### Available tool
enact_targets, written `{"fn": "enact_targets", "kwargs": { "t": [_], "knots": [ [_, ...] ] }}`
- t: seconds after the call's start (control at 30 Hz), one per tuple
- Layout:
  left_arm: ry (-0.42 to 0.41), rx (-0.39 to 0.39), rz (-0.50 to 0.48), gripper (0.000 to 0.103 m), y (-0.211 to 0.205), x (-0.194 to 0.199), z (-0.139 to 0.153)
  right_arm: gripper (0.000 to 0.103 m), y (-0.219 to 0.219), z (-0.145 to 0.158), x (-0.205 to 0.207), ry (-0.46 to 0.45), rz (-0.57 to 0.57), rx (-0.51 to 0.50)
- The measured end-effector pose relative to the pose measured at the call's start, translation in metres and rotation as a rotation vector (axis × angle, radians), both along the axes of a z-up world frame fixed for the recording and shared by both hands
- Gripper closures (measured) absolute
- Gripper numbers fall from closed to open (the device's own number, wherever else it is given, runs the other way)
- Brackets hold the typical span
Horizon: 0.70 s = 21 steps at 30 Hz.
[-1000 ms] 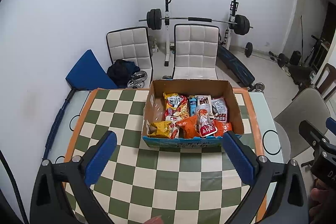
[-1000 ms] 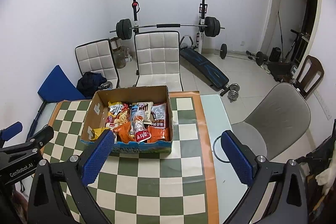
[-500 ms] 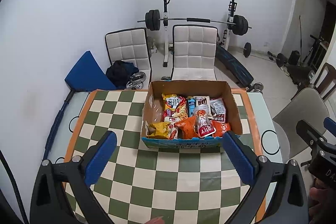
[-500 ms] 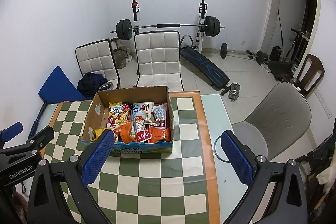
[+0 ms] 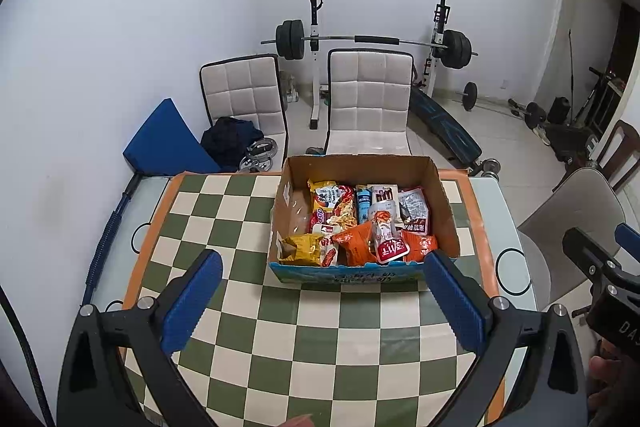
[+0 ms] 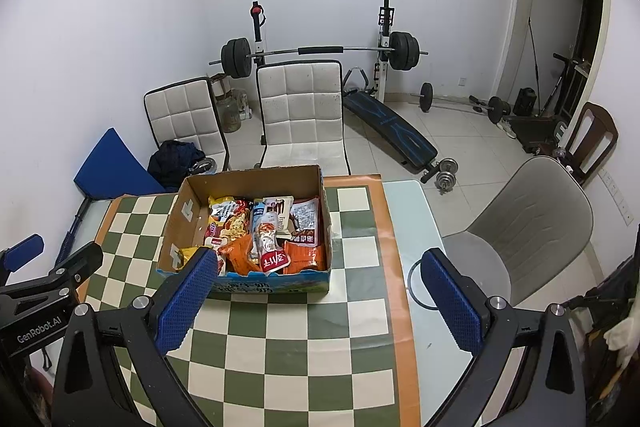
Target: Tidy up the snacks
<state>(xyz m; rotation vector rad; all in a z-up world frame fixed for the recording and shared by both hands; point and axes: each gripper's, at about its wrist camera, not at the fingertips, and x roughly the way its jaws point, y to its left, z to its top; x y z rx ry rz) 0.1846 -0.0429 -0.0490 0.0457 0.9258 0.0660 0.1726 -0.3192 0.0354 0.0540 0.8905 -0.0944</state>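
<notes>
An open cardboard box [image 5: 356,169] [image 6: 192,199] stands on the far half of the checkered table [image 5: 224,211] [image 6: 360,311]. It holds several snack packs: a yellow bag [image 5: 302,247], orange bags [image 5: 354,241] [image 6: 240,253], a red-labelled pouch [image 5: 386,233] [image 6: 270,243] and a silver pack [image 5: 414,205]. My left gripper [image 5: 326,301] hovers open above the table, short of the box. Held further right, my right gripper [image 6: 318,301] is open too, with nothing between its blue pads [image 6: 182,303].
Two white padded chairs [image 5: 370,95] [image 5: 244,95] stand behind the table, with a barbell rack [image 5: 376,41] and bench behind them. A grey chair [image 6: 528,211] sits at the table's right side. A blue wedge cushion [image 5: 164,143] leans at the left wall.
Both views have drifted very slightly; the box sits a touch further away in the left wrist view. Neither gripper's opening has changed and the snacks lie as before.
</notes>
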Motion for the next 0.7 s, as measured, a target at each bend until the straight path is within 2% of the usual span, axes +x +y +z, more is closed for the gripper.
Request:
{"fn": "enact_targets", "kwargs": {
  "t": [0.7],
  "knots": [
    [0.002, -0.004, -0.006, 0.000, -0.0003, 0.0002, 0.0042, 0.000, 0.0064, 0.0094, 0.0019, -0.003, -0.014, 0.006]
  ]
}}
